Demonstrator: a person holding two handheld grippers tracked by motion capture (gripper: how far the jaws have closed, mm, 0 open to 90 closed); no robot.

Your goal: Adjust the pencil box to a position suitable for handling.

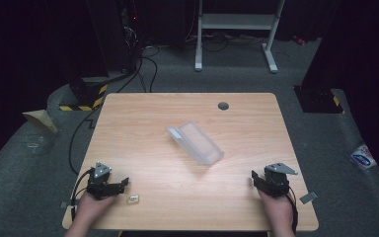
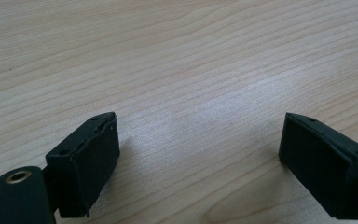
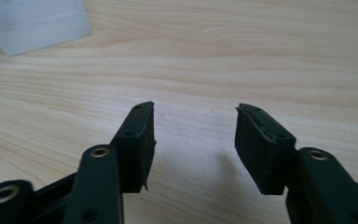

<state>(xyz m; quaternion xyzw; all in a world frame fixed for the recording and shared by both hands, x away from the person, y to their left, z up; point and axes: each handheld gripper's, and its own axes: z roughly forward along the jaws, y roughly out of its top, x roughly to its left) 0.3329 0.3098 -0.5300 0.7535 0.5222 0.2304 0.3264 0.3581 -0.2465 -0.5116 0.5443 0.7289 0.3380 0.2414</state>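
Small pale tag [image 1: 132,199] lies on the counter [image 1: 187,106] close to its near edge, just right of the left tongs [image 1: 123,183], whose jaws gape wide over bare wood with nothing between them. At the near right corner the right tongs [image 1: 254,177] rest released too, jaws parted and empty. Farther off, around the counter's middle, a clear plastic box [image 1: 195,142] lies at a slant, well apart from both tongs.
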